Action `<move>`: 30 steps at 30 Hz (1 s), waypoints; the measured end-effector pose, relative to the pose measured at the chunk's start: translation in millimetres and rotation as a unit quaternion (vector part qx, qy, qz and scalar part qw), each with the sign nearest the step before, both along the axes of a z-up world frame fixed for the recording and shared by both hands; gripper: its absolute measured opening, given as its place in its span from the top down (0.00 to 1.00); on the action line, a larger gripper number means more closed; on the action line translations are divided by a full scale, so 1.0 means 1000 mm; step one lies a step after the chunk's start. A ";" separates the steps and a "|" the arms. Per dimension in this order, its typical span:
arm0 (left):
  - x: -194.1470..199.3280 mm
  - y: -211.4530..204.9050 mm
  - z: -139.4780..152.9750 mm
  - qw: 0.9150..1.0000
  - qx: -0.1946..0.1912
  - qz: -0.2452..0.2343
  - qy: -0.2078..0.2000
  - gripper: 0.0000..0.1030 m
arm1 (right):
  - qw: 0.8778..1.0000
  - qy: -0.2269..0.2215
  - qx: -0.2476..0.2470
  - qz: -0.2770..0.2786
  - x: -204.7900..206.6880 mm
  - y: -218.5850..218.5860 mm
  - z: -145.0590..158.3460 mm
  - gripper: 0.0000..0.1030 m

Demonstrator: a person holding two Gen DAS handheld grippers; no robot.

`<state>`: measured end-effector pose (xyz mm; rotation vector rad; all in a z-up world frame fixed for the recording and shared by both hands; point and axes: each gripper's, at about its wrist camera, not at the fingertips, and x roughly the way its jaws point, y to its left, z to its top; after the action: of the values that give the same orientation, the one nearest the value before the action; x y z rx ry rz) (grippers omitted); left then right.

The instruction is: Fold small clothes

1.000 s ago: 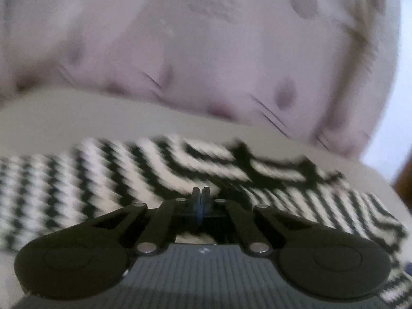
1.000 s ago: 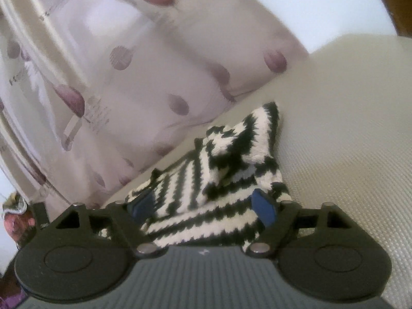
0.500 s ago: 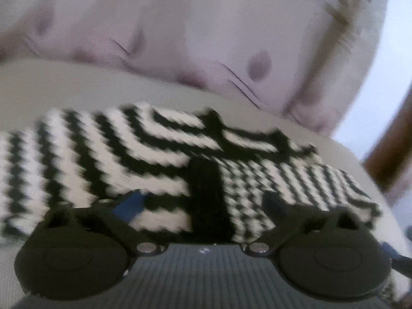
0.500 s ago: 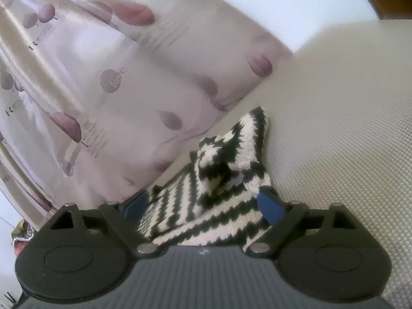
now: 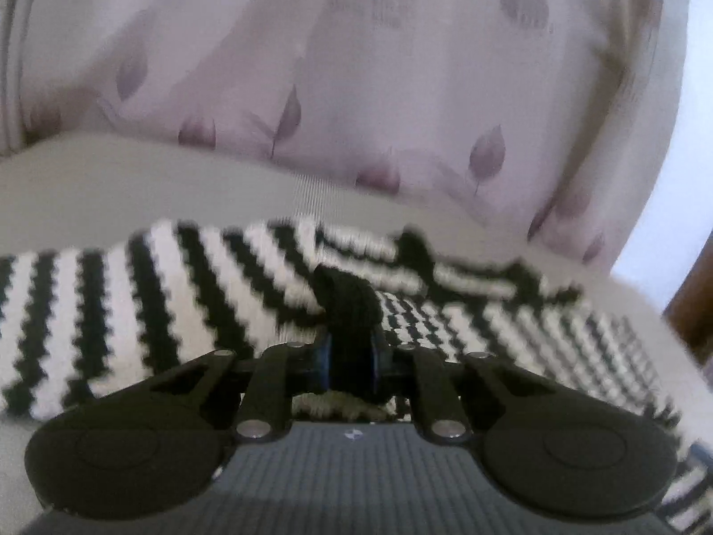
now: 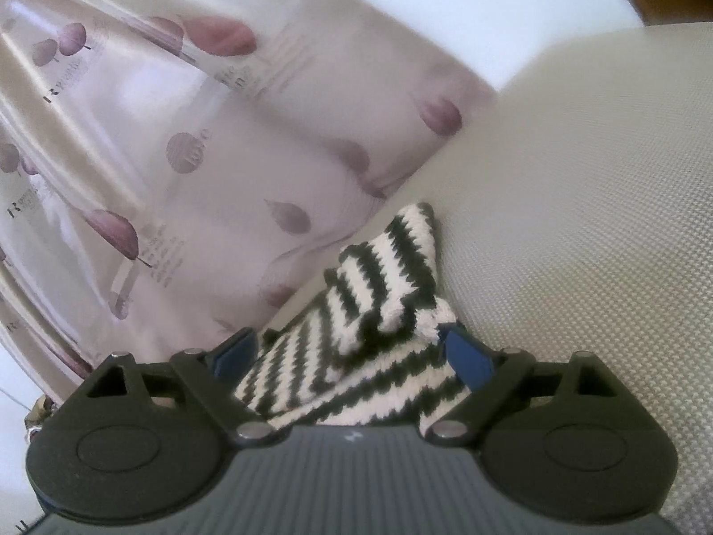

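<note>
A small black-and-white striped knit garment lies on a beige woven surface. In the left wrist view my left gripper is shut on the garment's black edge band, pinched between the blue pads. In the right wrist view my right gripper is open, its fingers straddling the garment's near edge; a folded corner of the knit points up and away ahead of it.
A pale pink curtain with purple leaf prints hangs just behind the surface, also in the right wrist view. The beige surface stretches to the right of the garment. A brown wooden piece shows at far right.
My left gripper opened half a second ago and has now shut on the black edge band. The right gripper stayed open and tilted slightly over the garment.
</note>
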<state>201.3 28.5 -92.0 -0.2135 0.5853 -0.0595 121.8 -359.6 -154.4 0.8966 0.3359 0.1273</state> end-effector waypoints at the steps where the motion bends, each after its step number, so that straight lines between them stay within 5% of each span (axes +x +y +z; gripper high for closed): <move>1: 0.001 -0.002 -0.006 1.000 0.006 0.004 0.004 0.82 | 1.000 0.000 -0.001 0.001 0.000 0.000 0.000 0.10; 5: -0.004 0.003 -0.012 1.000 0.003 0.025 -0.008 0.77 | 1.000 -0.008 -0.014 0.011 0.003 0.001 0.015 0.09; 8: -0.007 0.006 -0.014 0.999 0.002 0.037 -0.009 0.73 | 0.994 -0.014 -0.095 0.048 0.028 0.009 0.056 0.10; 11: -0.005 0.003 -0.015 0.999 0.007 0.046 -0.015 0.70 | 0.972 -0.019 -0.217 0.088 0.075 0.023 0.094 0.10; 13: -0.007 0.002 -0.014 0.999 0.009 0.050 -0.018 0.58 | 0.950 0.004 -0.295 0.101 0.117 0.026 0.102 0.12; 15: -0.009 0.003 -0.013 0.998 0.006 0.052 -0.022 0.48 | 0.942 0.046 -0.316 0.107 0.164 0.014 0.096 0.12; 20: -0.008 0.003 -0.013 0.998 0.004 0.052 -0.025 0.44 | 0.941 0.095 -0.285 0.155 0.241 -0.012 0.072 0.12; 24: -0.008 0.002 -0.013 0.998 0.002 0.049 -0.027 0.38 | 0.901 0.145 -0.327 0.246 0.274 0.010 0.042 0.17; 27: -0.007 0.002 -0.013 0.998 -0.001 0.048 -0.028 0.34 | 0.874 0.131 -0.383 0.268 0.274 0.028 0.034 0.19; 29: -0.006 0.001 -0.014 0.999 0.002 0.047 -0.028 0.31 | 0.874 0.115 -0.387 0.270 0.273 0.031 0.037 0.51; 30: -0.006 0.001 -0.014 0.998 0.003 0.047 -0.029 0.27 | 0.872 0.109 -0.396 0.267 0.272 0.033 0.038 0.59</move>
<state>194.8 30.0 -105.7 -0.2336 0.5177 0.0272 393.9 -326.6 -116.0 -0.0245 0.7764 0.3689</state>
